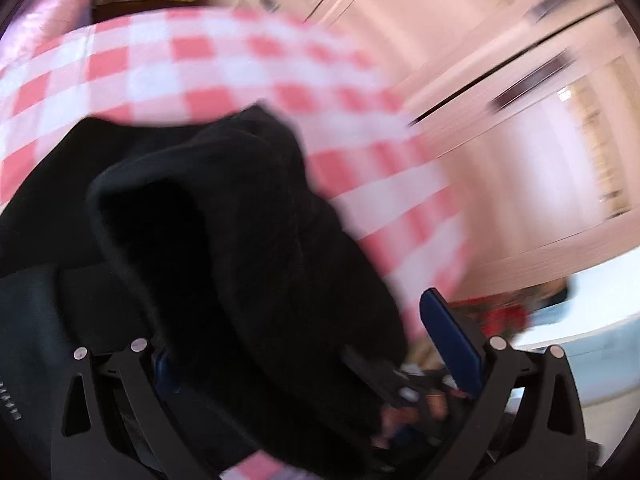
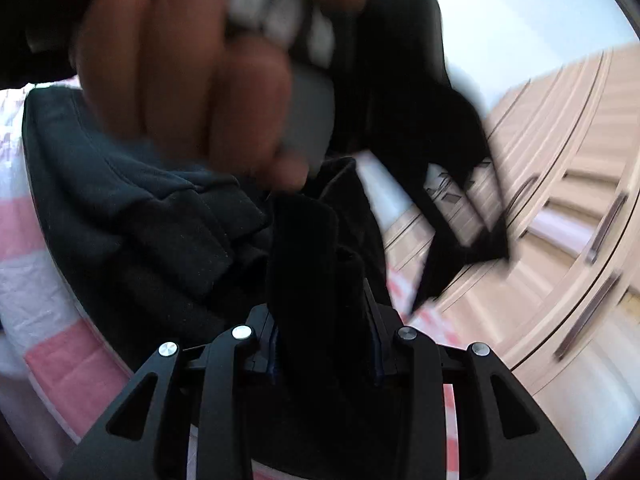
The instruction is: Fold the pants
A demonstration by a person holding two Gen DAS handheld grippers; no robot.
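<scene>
Over the pink-and-white checked cloth, the black fleece pants hang bunched and lifted: mid-fold, I judge, and next they need laying flat. My right claw is clamped on a fold of them. My left claw stands apart, fabric draped between its fingers.

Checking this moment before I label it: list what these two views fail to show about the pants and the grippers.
- Left wrist view: the black pants drape over the left gripper, hiding its left finger; only the blue right finger shows, so any grip is unclear.
- Right wrist view: pants fabric between the right gripper fingers hides the pads.
- Right wrist view: a blurred hand blocks the upper frame.
- Both views: motion blur and frame edges cut off the pants' overall shape and the checkered cloth.
</scene>
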